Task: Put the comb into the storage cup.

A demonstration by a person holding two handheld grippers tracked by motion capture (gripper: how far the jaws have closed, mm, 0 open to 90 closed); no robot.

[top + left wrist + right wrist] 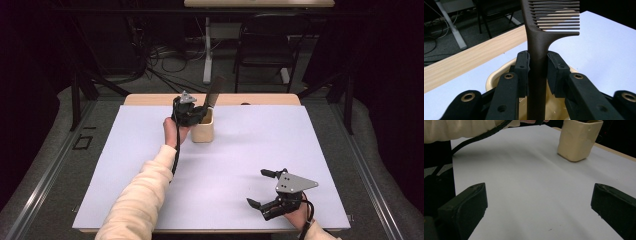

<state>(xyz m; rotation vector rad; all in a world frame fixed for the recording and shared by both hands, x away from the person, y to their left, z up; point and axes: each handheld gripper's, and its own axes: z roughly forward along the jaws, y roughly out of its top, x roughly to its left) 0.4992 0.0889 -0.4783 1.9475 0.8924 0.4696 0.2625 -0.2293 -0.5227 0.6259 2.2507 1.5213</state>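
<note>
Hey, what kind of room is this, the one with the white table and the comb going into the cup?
Most likely a lab or recording workspace, not a home: loose cables trail over the carpet behind the table, a folding chair stands beside a desk leg, and dark frame struts flank the table.

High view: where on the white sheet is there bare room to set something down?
The white paper sheet is bare across its middle and right, between the cream ceramic cup and the open right tool. The far right corner is bare too. It is crowded only at the cup, where the left tool grips the dark brown plastic comb.
</note>
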